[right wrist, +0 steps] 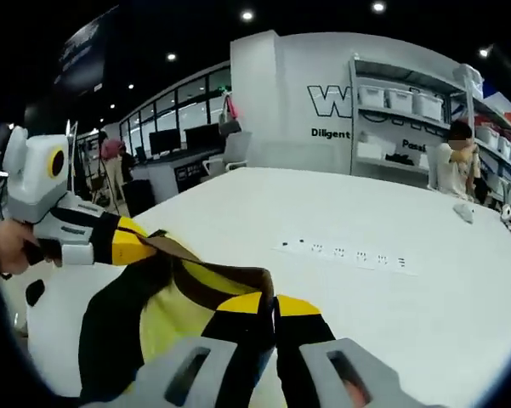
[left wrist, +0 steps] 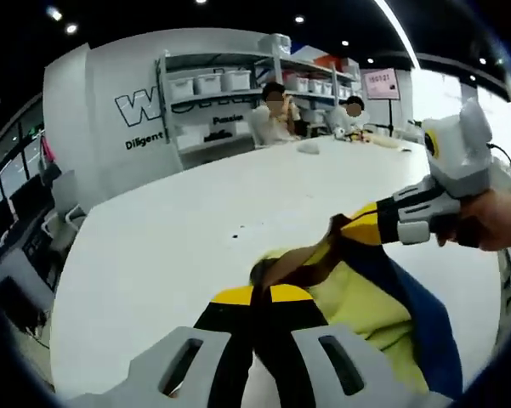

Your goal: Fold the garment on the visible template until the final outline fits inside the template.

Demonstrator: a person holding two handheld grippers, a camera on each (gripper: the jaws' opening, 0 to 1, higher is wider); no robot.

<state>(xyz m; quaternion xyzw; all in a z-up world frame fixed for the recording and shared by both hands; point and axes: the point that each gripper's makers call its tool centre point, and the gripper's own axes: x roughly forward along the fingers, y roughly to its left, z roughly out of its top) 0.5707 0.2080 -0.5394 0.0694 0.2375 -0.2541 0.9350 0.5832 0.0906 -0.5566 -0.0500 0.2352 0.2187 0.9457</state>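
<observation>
A yellow garment [left wrist: 357,310] with blue and brown parts hangs stretched between both grippers above the white table [left wrist: 178,246]. In the left gripper view my left gripper [left wrist: 260,297] is shut on a bunched brown and yellow edge. The right gripper [left wrist: 370,224] enters from the right, also pinching the cloth, with a hand behind it. In the right gripper view my right gripper [right wrist: 269,304] is shut on the garment [right wrist: 174,302]. There the left gripper [right wrist: 139,245] holds the other end at the left.
The white table [right wrist: 391,297] stretches far ahead, with a row of small dark marks [right wrist: 349,252] on it. Two people [left wrist: 276,115] sit at its far end with small items nearby. Shelves with bins [left wrist: 212,85] line the back wall.
</observation>
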